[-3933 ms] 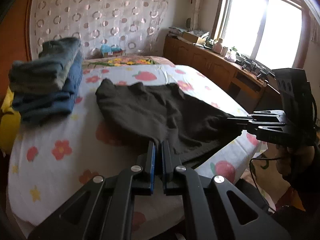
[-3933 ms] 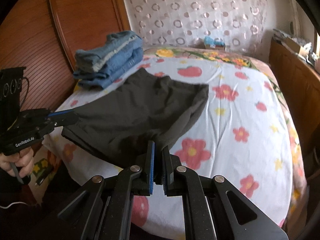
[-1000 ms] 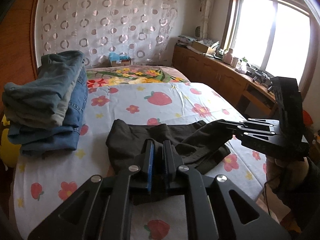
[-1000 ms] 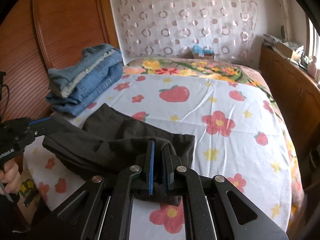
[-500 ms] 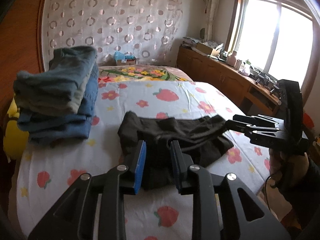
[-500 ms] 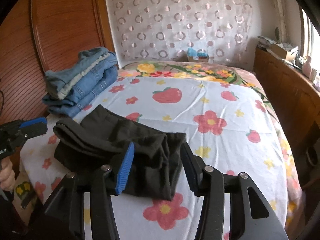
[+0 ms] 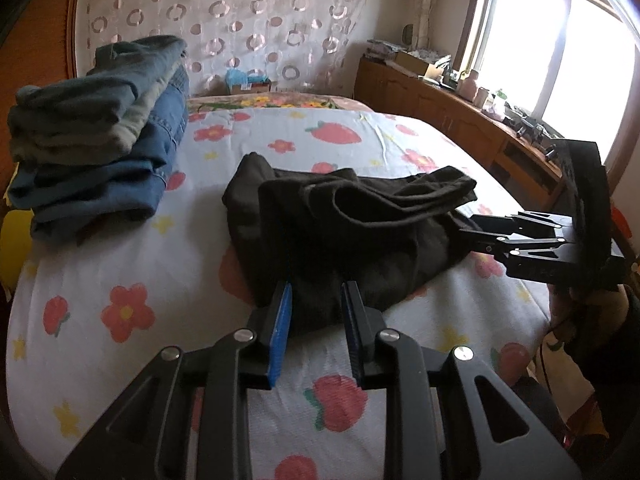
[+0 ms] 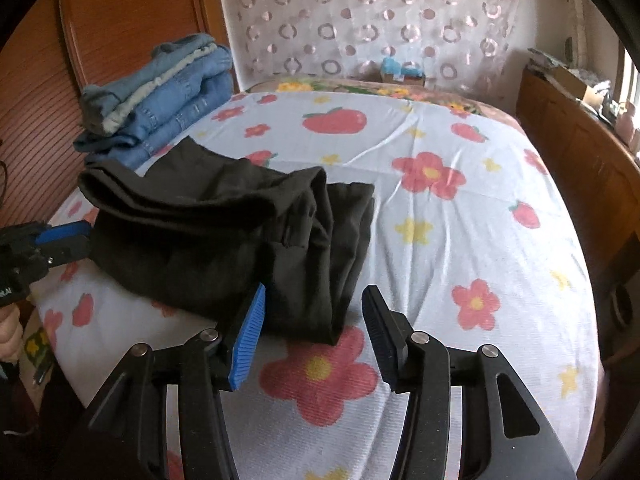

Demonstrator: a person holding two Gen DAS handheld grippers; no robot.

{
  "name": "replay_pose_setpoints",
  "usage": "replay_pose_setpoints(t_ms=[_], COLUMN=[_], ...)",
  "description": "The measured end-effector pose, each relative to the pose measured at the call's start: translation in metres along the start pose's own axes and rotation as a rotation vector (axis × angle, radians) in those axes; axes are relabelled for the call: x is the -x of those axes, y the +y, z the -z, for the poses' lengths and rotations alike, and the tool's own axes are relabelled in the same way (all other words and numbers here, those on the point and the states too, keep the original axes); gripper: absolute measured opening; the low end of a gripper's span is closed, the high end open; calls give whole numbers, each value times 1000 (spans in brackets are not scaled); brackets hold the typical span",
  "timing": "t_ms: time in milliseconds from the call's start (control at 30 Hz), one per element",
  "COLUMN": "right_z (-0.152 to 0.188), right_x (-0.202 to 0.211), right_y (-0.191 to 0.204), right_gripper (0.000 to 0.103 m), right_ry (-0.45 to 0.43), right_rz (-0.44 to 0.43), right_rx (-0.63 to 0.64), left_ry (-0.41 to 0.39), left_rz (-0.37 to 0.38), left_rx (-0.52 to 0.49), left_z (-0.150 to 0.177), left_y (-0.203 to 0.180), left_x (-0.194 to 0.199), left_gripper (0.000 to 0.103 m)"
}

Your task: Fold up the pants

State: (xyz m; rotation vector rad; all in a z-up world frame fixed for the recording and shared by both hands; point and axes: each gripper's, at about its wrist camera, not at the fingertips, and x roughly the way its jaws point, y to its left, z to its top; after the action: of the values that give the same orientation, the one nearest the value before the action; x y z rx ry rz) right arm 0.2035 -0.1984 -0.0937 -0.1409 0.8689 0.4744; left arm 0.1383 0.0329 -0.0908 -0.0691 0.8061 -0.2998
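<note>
Since a second ago both tools have let go: the left tool (image 7: pixel 316 312) and right tool (image 8: pixel 314 322) now gape, holding nothing, low in frame. The dark pants (image 8: pixel 240 240) lie bunched, folded over, mid-frame on the bed (image 8: pixel 460 240), beside stacked jeans (image 7: pixel 100 136).

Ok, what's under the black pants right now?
The black pants lie bunched on the flowered sheet; its print shows all around them. Whatever lies directly beneath is covered. Both grippers, left and right, are open and off the cloth.
</note>
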Motion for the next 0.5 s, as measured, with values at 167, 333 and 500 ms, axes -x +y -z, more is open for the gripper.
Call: replay_pose_setpoints(t_ms=[167, 333, 500], right_z=[1, 2, 3], right_x=[-3, -4, -4], right_y=[0, 1, 5], right_gripper=[51, 45, 24], right_ry=[8, 4, -6], right_rz=[-7, 7, 7], right_rx=[7, 22, 37], left_ry=[20, 36, 36], left_rz=[-8, -22, -24], left_rx=[-1, -5, -7], left_z=[2, 2, 0], left_y=[2, 2, 3], left_x=[-5, -13, -12], left_gripper=[23, 24, 24])
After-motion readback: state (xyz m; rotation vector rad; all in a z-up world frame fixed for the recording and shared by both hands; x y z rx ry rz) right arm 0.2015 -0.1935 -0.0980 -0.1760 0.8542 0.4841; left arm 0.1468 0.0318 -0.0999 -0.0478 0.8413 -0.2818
